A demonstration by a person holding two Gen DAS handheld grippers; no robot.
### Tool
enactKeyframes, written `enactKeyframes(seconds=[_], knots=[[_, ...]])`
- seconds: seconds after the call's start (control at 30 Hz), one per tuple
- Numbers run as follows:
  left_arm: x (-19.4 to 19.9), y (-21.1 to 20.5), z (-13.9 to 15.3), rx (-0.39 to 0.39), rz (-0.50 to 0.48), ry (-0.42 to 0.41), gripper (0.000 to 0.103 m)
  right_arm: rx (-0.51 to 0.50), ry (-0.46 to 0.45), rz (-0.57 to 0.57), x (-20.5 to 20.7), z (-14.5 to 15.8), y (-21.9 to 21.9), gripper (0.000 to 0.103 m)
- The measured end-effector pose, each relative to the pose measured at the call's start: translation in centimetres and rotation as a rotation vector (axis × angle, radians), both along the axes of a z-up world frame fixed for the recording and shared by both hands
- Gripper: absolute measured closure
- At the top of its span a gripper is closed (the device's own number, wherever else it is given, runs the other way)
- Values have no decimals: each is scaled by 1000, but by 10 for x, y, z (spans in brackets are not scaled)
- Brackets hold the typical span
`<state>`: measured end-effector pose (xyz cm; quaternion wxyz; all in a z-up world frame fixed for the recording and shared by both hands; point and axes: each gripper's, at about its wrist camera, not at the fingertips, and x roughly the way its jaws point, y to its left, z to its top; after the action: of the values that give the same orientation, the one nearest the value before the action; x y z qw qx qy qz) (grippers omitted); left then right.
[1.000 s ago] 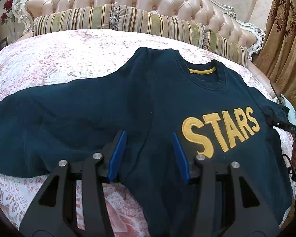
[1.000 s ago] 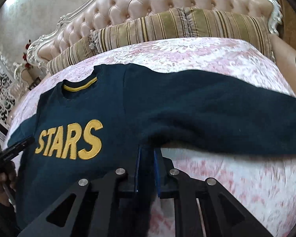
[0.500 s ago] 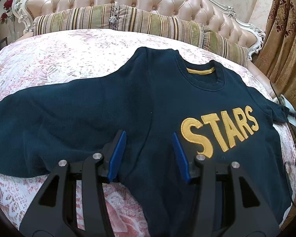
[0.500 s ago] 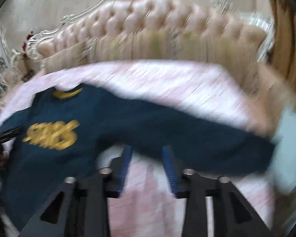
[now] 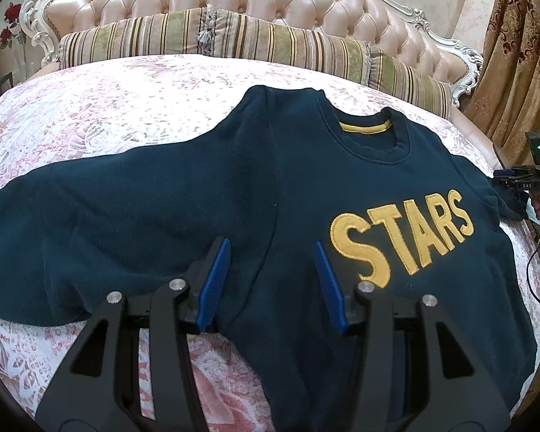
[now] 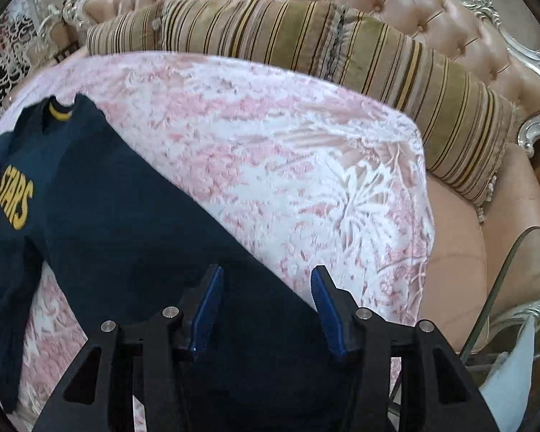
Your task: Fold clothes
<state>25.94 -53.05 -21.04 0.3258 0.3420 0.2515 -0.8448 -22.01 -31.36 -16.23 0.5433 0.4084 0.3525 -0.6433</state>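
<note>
On the pink flowery bed cover (image 5: 133, 108) lies a dark blue sweater (image 5: 205, 194) with the yellow word STARS (image 5: 403, 241) on its front. It is spread out flat with its front up, and one long sleeve (image 6: 154, 237) sticks straight out to the side. No part of it looks folded over, so it seems all the folding is still there to do, sleeves and body alike. The left gripper (image 5: 271, 280) hangs just over the spot where a sleeve meets the body, and its blue fingers are wide apart with nothing between them. The right gripper (image 6: 264, 309) hangs over the far end of the other sleeve, close to the bed's edge, and its fingers are wide apart too, holding nothing. Striped pillows (image 6: 306, 36) sit well behind the sweater.
</note>
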Motion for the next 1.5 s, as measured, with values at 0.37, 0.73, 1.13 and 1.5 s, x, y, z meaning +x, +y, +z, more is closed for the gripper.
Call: enactKeyframes(seconds=[0.37, 0.73, 1.13, 1.5], knots=[[-1, 1, 0, 2, 4, 3, 50, 2, 93, -35, 2, 9, 7, 100], [0, 0, 0, 5, 2, 8, 50, 91, 259, 4, 5, -5, -18, 99], [25, -5, 24, 18, 36, 71, 50, -91, 402, -214, 12, 58, 15, 83], [189, -42, 54, -52, 438, 3, 49, -317, 38, 155, 196, 61, -113, 42]])
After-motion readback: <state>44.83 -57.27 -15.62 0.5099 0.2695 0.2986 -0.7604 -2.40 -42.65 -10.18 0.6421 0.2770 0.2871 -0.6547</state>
